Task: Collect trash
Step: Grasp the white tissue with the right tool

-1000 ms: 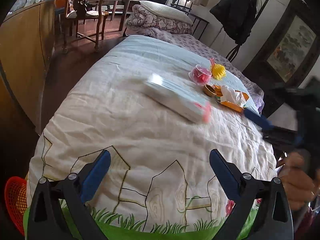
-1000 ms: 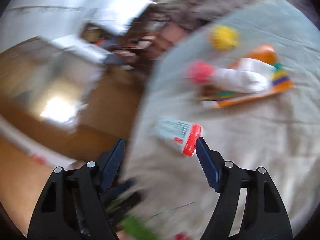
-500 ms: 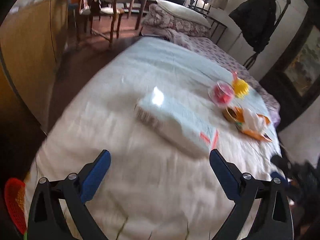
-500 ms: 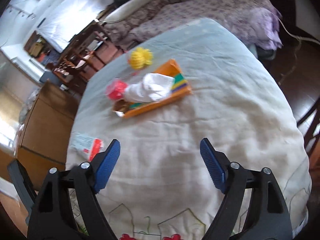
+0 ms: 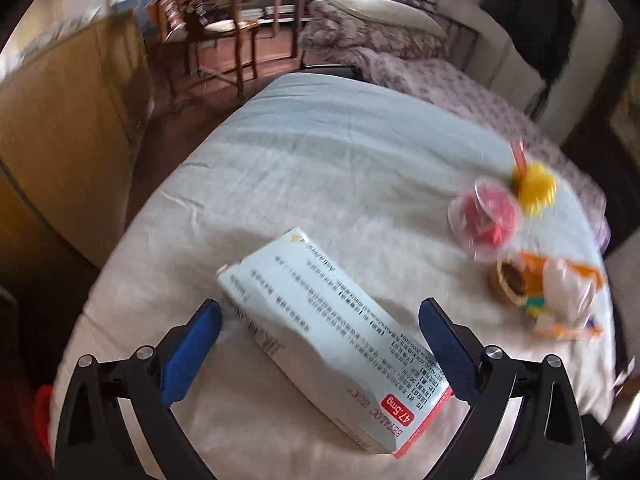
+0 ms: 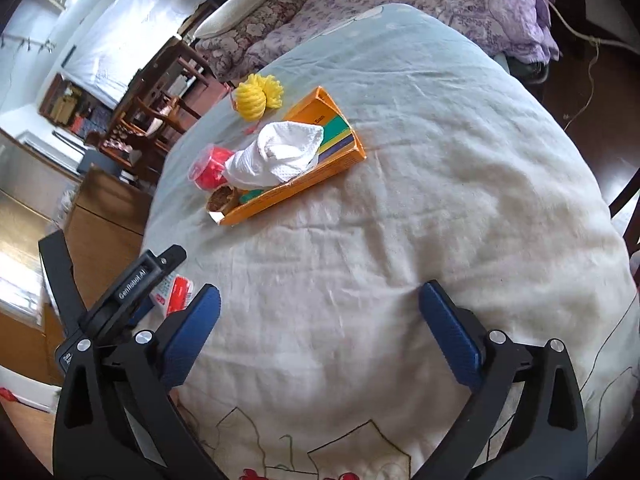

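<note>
while the medicine box (image 5: 340, 344) lies flat on the bedcover (image 5: 320, 168), we hold our left gripper (image 5: 320, 344) over it, jaws apart and straddling it without touching, probably lined up to pinch its narrow width; further right the red cup (image 6: 210, 168), crumpled tissue (image 6: 280, 152) and orange carton (image 6: 304, 168) wait clustered; our right gripper (image 6: 320, 336) hovers above bare cloth, jaws opening, nothing between them.

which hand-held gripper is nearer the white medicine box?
Left. The left hand-held gripper is open with the white medicine box lying between its fingers, untouched. The right hand-held gripper, jaws opening, hangs over bare quilt, the box off to its left.
</note>
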